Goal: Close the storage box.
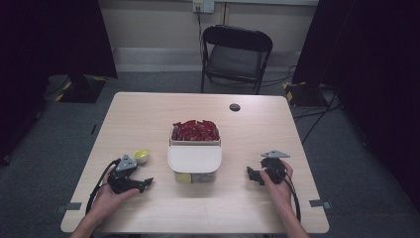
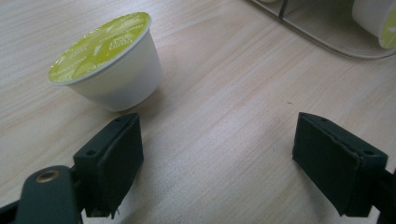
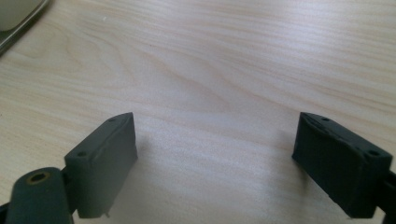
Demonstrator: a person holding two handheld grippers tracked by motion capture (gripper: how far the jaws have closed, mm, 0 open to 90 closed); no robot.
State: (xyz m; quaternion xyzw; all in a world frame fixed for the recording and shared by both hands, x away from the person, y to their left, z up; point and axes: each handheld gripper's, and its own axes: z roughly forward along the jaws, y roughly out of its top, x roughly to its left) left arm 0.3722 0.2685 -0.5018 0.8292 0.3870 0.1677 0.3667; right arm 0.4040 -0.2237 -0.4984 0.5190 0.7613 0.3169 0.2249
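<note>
We still have 1 cup out on the table, not in the box. Both our claws, left and right, are wide open and hold nothing.

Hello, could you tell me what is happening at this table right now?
A person holds a gripper in each hand over a wooden table. The left gripper is open, near a green-lidded coffee capsule that it does not touch. The right gripper is open and holds nothing. Between them stands a box with red packets.
</note>
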